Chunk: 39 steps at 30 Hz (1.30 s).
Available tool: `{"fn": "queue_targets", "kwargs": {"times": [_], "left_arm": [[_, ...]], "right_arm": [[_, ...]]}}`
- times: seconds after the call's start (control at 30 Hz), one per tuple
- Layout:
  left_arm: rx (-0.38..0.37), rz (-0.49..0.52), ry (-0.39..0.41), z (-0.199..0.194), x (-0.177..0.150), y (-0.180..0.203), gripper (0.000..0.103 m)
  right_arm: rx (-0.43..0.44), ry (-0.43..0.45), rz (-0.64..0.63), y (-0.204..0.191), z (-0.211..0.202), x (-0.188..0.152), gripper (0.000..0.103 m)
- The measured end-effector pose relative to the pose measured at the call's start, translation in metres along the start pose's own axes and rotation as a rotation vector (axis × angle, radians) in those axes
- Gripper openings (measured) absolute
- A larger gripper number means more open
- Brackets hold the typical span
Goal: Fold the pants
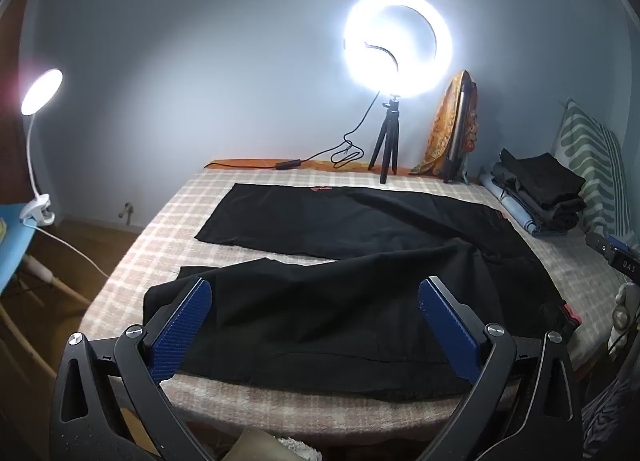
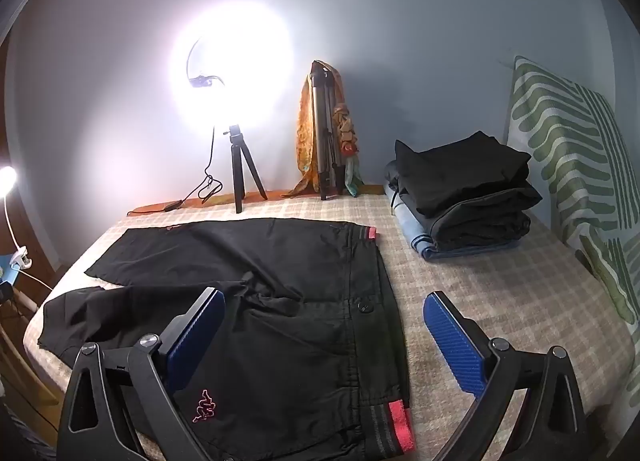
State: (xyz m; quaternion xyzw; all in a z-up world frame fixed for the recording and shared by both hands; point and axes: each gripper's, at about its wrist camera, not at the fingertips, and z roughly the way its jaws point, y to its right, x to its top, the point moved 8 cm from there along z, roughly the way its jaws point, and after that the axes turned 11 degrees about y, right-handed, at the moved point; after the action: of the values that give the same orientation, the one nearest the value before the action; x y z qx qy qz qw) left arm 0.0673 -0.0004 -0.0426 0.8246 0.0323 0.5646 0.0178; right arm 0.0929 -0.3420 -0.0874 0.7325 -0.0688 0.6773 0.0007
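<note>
Black pants (image 1: 340, 261) with red waistband tabs lie spread flat on the checked bed (image 1: 152, 237), legs apart toward the left, waist to the right. In the right wrist view the pants (image 2: 280, 301) show a pink logo and a red tab near the front edge. My left gripper (image 1: 316, 297) is open and empty, hovering over the near leg. My right gripper (image 2: 326, 309) is open and empty, over the waist area.
A ring light on a small tripod (image 1: 386, 153) and a second tripod draped with an orange scarf (image 1: 456, 133) stand at the wall. A stack of folded clothes (image 2: 464, 197) and a green-patterned pillow (image 2: 572, 165) sit at the right. A clip lamp (image 1: 38, 101) stands left.
</note>
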Motion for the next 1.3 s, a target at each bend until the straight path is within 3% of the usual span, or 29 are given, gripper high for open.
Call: {"fn": "queue_targets", "kwargs": {"times": [1.3], "left_arm": [[0.009, -0.004, -0.005, -0.0012, 0.0006, -0.0024, 0.103]], "right_arm": [[0.000, -0.003, 0.003, -0.0011, 0.0026, -0.0011, 0.101]]}}
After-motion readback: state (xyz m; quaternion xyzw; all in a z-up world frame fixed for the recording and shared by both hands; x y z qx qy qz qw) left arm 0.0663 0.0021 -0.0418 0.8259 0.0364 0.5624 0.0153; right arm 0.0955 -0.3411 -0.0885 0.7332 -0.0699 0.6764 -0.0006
